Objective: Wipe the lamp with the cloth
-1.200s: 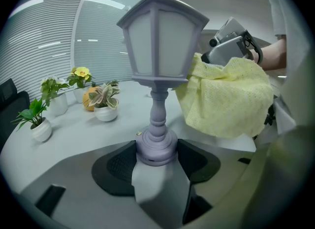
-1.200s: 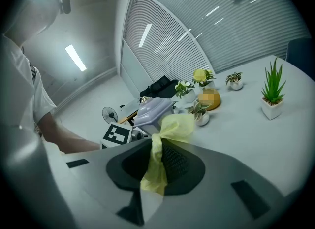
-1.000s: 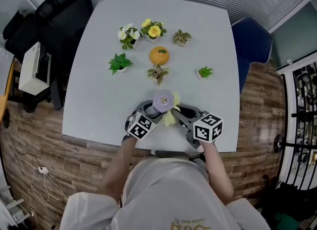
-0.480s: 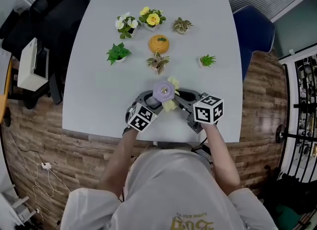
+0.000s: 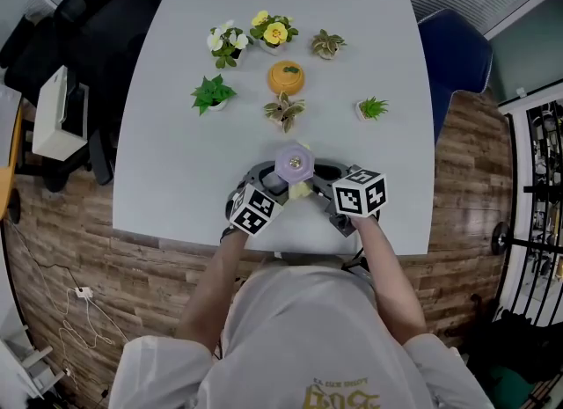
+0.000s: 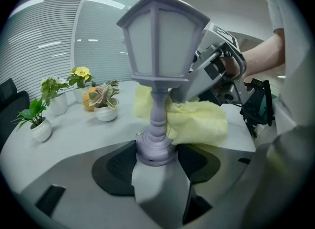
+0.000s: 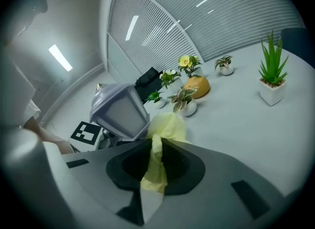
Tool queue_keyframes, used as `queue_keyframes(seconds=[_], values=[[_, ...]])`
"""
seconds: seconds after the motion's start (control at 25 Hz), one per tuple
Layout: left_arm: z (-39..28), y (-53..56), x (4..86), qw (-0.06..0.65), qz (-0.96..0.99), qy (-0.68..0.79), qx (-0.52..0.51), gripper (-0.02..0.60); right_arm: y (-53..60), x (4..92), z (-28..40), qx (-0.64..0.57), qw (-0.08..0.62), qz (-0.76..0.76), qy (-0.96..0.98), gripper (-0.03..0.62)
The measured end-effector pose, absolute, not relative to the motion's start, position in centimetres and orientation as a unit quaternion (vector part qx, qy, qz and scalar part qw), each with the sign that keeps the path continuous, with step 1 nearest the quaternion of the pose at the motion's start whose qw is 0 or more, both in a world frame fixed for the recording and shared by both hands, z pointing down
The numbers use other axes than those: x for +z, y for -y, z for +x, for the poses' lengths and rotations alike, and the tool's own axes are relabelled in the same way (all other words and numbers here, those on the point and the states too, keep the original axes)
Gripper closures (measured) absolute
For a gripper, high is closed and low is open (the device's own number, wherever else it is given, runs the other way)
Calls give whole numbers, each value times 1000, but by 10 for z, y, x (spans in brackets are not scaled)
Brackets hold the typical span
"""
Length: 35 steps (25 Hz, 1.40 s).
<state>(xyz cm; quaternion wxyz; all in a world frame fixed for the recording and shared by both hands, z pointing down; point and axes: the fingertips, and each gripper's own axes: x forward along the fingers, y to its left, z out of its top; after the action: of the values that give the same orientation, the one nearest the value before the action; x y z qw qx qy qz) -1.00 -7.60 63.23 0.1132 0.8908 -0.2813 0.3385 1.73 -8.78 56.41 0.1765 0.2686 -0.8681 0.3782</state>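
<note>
The left gripper (image 6: 156,160) has its jaws clamped on the base of the lamp (image 6: 160,41), near the table's (image 5: 176,170) near edge. The right gripper (image 7: 153,159) pinches the yellow cloth (image 7: 168,124), which touches the lamp's stem.

Left gripper (image 6: 155,156): jaws closed on the round base of the lavender lantern lamp (image 6: 160,75), which stands upright on the grey table (image 6: 83,137). Yellow cloth (image 6: 197,122) is pressed against the stem's right side, held by the right gripper (image 6: 188,94). Small potted plants (image 6: 104,102) stand far left.
</note>
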Motion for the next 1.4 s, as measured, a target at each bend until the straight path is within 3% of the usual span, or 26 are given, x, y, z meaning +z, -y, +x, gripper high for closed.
queue_keyframes(seconds=[0.48,0.92,1.2,1.4], values=[[-10,77,633,112,891,282,338,318,89,571,12,411,150,257,862,526],[-10,77,634,112,891,282,338,317,95,596,16,434,183,276,838,528],[-10,76,633,112,890,283,339,316,90,568,14,452,115,247,849,528],[-10,77,633,111,890,283,339,316,76,562,7,437,115,220,864,528]])
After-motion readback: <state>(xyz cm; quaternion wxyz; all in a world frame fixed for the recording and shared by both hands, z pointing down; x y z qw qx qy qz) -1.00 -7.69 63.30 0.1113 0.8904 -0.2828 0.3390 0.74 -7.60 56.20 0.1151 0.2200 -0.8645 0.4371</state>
